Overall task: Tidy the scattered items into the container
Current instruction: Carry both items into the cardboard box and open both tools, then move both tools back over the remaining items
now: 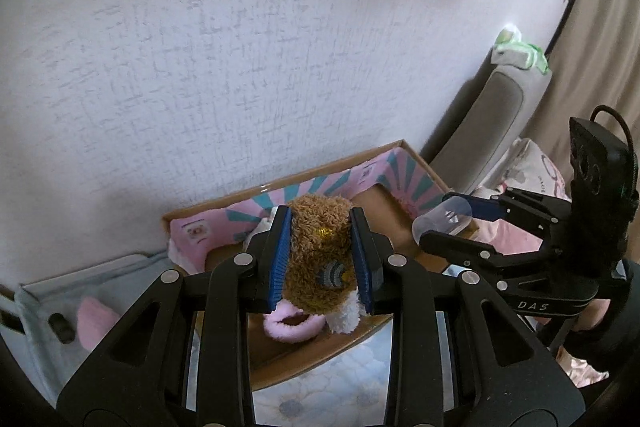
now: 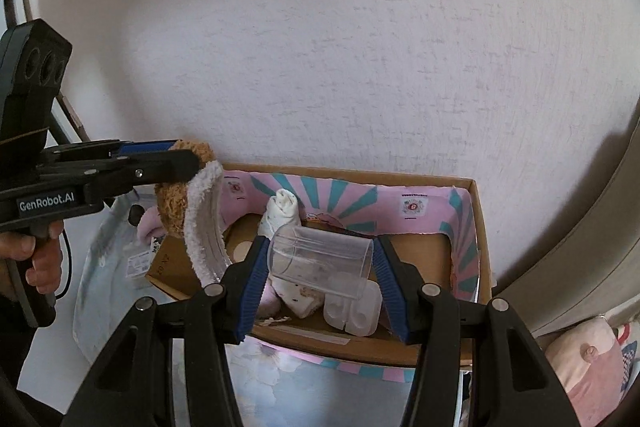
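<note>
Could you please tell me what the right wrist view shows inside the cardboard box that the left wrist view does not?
Only the right wrist view shows the white plastic tray and rolled cloth in the box. Only the left wrist view shows the plush slipper's embroidered patch. Both show the cardboard box, the left gripper clamping the slipper, and the right gripper clamping the clear plastic cup.

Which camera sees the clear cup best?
The right wrist view: the clear cup lies sideways, whole, between the right gripper's fingers, above the box. The left wrist view shows it small, partly hidden.
</note>
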`<state>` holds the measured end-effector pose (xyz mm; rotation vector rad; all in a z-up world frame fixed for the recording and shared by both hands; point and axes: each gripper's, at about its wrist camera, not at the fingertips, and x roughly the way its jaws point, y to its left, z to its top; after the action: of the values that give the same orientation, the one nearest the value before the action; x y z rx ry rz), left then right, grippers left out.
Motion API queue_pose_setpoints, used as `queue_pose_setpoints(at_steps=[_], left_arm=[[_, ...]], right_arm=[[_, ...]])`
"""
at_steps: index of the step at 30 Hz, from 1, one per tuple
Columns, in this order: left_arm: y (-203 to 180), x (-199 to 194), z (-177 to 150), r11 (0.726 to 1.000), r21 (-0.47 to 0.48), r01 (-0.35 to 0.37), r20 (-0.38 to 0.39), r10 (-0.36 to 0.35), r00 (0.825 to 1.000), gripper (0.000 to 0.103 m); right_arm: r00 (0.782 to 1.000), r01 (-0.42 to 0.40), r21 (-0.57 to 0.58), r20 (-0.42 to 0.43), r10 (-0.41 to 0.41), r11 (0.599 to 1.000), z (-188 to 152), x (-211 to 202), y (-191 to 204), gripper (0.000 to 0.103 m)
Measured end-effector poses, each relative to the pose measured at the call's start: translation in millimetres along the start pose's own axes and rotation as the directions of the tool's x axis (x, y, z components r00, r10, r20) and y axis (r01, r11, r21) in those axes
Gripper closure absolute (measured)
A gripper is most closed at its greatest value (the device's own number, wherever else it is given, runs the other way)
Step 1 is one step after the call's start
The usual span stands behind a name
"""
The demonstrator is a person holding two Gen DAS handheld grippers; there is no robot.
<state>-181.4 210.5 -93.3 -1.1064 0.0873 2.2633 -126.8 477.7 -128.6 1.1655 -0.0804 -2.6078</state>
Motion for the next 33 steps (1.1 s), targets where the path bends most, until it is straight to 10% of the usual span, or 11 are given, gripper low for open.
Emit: queue_pose_setpoints(at_steps=[3,4,5,7,20,33], left_arm=[[-4,11,2,0.999,-0.024,-0.048,-0.017,0.048,0.999,0.072],[-5,14,2,0.997,-0.023,-0.075,-0.037,0.074,0.997,0.057],[-2,10,5,0.996,-0.018,-0.086,-0.043,0.085,0.995,0.01],[-4,4,4,0.994,-0.002,-0.108,-0.024,0.108,0.994,0.0],[21,-90,4,0.983,-0.052,-0.176,0.086,0.18,0.98,0.0],[53,-202,-2,0.95,-0.118,-0.288,0.22,0.308,0.926,0.0]], right_arm=[[0.996,0.028,0.008,-0.081,-0.027,1.0,3,11,-5,0.032],[0.995,0.021,0.016,-0.1,-0.019,1.0,3,16,-9,0.019],[0.994,0.006,0.021,-0.109,-0.003,1.0,3,15,-10,0.017],[0.994,-0.022,0.034,-0.104,0.025,0.999,5,11,-13,0.016],[0.992,-0.127,0.001,-0.008,0.127,0.992,37,-28,6,0.001],[0.992,-0.081,-0.245,0.071,0.101,0.966,77,-69,95,0.001]])
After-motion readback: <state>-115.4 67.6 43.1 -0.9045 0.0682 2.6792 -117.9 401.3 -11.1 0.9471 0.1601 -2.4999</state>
